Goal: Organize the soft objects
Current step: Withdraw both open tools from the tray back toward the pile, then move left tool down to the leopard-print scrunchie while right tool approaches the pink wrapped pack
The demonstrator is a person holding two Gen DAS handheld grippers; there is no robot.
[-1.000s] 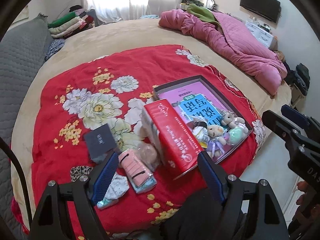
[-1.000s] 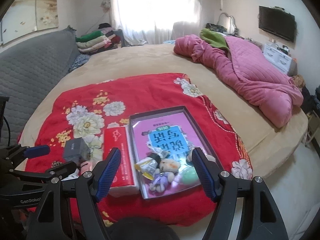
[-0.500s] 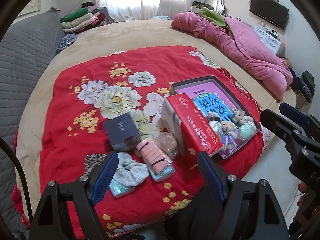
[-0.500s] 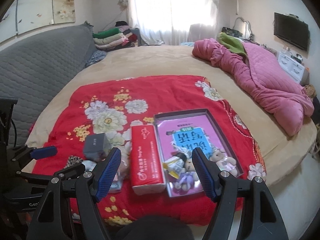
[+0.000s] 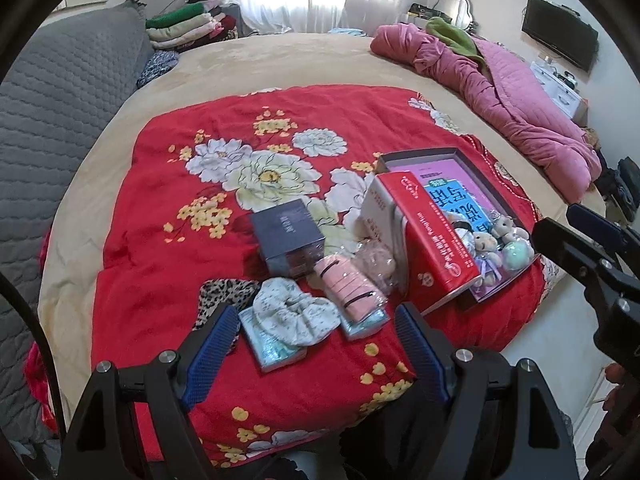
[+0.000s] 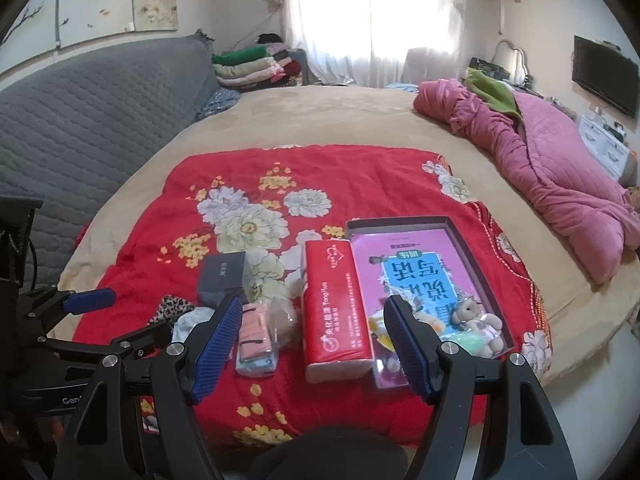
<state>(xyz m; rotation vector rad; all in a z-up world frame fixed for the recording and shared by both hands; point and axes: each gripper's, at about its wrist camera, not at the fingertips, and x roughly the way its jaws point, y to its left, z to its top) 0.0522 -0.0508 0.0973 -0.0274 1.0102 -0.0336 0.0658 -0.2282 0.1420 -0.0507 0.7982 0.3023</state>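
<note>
1. Soft items sit in a loose pile near the red blanket's point(image 5: 160, 280) front edge: pale scrunchie point(image 5: 294, 314), leopard scrunchie point(image 5: 224, 294), pink packet point(image 5: 348, 286), left of the red tissue pack point(image 5: 428, 236).
2. Plush toys point(image 5: 490, 246) already lie in the tray point(image 6: 476, 256).
3. My left gripper point(image 5: 316, 350) hangs over the pile, jaws wide, holding nothing.
4. My right gripper point(image 6: 314, 346) is likewise wide and empty.
5. I'd drop straight onto the pale scrunchie and pinch its bunched middle, clear of the packets beneath.
</note>
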